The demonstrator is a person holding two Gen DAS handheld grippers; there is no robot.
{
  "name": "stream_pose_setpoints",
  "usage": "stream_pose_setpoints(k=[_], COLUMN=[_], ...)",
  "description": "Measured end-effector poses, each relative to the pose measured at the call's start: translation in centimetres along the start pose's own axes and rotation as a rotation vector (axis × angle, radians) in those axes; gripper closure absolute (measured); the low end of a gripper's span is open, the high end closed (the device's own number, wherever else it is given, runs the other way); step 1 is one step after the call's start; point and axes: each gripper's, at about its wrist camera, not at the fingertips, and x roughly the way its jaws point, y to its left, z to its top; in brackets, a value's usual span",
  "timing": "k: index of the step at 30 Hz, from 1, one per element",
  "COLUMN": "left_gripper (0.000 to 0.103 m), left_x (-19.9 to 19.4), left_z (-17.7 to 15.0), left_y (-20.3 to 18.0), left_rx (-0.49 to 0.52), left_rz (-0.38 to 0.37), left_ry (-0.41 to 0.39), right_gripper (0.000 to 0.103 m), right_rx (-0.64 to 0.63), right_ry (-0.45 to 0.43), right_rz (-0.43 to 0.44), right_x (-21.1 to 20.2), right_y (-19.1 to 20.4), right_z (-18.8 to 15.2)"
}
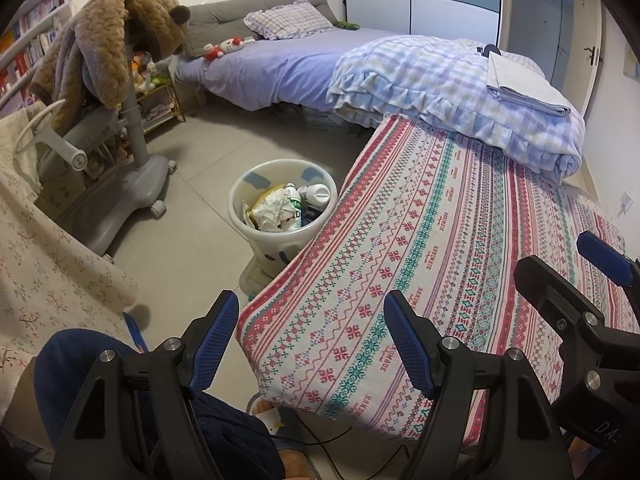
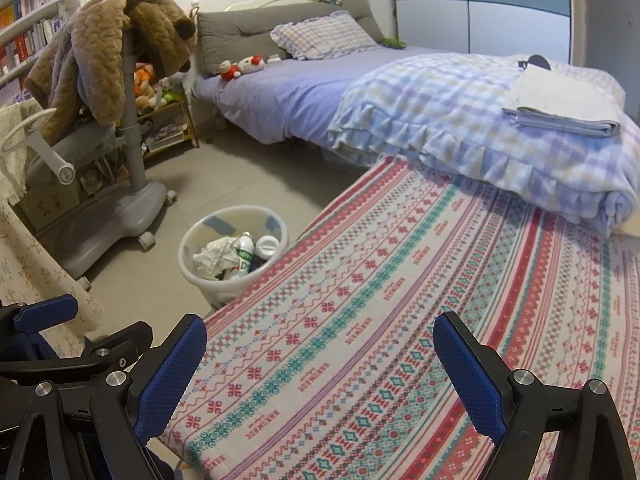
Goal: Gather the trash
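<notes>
Two views recorded the same bedroom moment. Left wrist view: the left gripper (image 1: 310, 344) had its blue-padded fingers (image 1: 212, 344) spread wide apart with nothing between them, held over the near corner of the patterned cloth (image 1: 460, 240) and the floor (image 1: 200, 140). The white trash bin (image 1: 276, 248) stood upright on the floor, mouth upward, just beside the cloth's left edge and partly hidden by it. Inside lay crumpled paper (image 1: 272, 210), a green-labelled bottle (image 1: 295, 204) whose long axis ran toward the bin's far rim, and a white-capped container (image 1: 318, 194) near the far wall. This view alone showed the bin's printed outer wall, the person's dark-clad knee (image 1: 80, 364) and the right gripper (image 1: 600, 276) at the right margin; whether that one was open could not be told here.

Right wrist view: the right gripper (image 2: 320, 372) also had its fingers (image 2: 466, 372) parted and empty, above the cloth (image 2: 400, 280). The bin (image 2: 192, 264) appeared further left, showing the paper (image 2: 214, 258), the bottle (image 2: 245, 250) with its neck toward the far rim, and the cap (image 2: 267, 246). Only here did the left gripper (image 2: 44, 316) enter, at the lower left. A grey chair (image 2: 132, 184) draped with a brown plush garment (image 2: 104, 40) stood beyond the bin.
</notes>
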Motion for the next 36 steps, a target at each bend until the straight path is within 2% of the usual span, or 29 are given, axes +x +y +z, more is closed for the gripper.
stream_pose_setpoints(k=[36], left_gripper=[0.025], left_x=[-0.04], left_z=[0.06], left_y=[0.19], left_rx=[0.001], left_rz=[0.009], left_ry=[-0.005], right_gripper=[0.008], right_rx=[0.009], right_ry=[0.010], right_rz=[0.012], right_x=[0.49], right_y=[-0.15], right_z=[-0.14])
